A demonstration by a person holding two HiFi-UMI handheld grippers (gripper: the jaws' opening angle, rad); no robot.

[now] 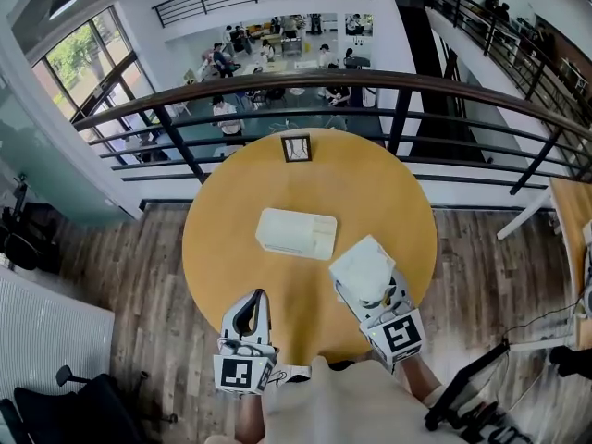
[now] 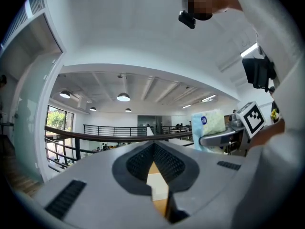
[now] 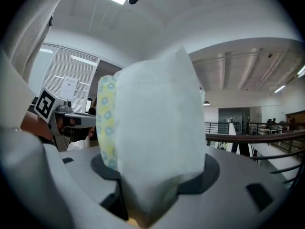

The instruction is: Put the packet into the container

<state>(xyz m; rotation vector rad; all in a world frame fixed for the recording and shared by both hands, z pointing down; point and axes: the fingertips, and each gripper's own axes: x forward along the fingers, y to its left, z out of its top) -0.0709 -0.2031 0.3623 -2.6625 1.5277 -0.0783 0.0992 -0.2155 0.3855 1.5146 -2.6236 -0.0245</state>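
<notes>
My right claw (image 1: 370, 290) was pinching the packet (image 1: 363, 268), a soft white pack with a yellow, blue-dotted edge down one side. In the right gripper view it filled the space between the jaws, which stood fairly wide and pressed on its two faces. The pack was held in the air over the near right part of the round wooden table (image 1: 231, 202), just right of the container (image 1: 296, 233) and not touching it, so it was not yet inside.

The container was a flat white oblong box that lay near the middle of the table, its long side running left to right. From the head view I saw only its pale top, with a seam near the right end. I could not tell whether it was open or what, if anything, lay in it.

My left claw (image 1: 252, 311) hung over the near edge of the table, pointed towards the box. Its jaws were pressed together at the tips with nothing between them. Through the slit in the left gripper view I saw only a strip of table and white box.

A small dark frame (image 1: 296, 148) stood at the far edge of the table, well apart from the box, and a railing (image 1: 398, 81) curved behind it.
</notes>
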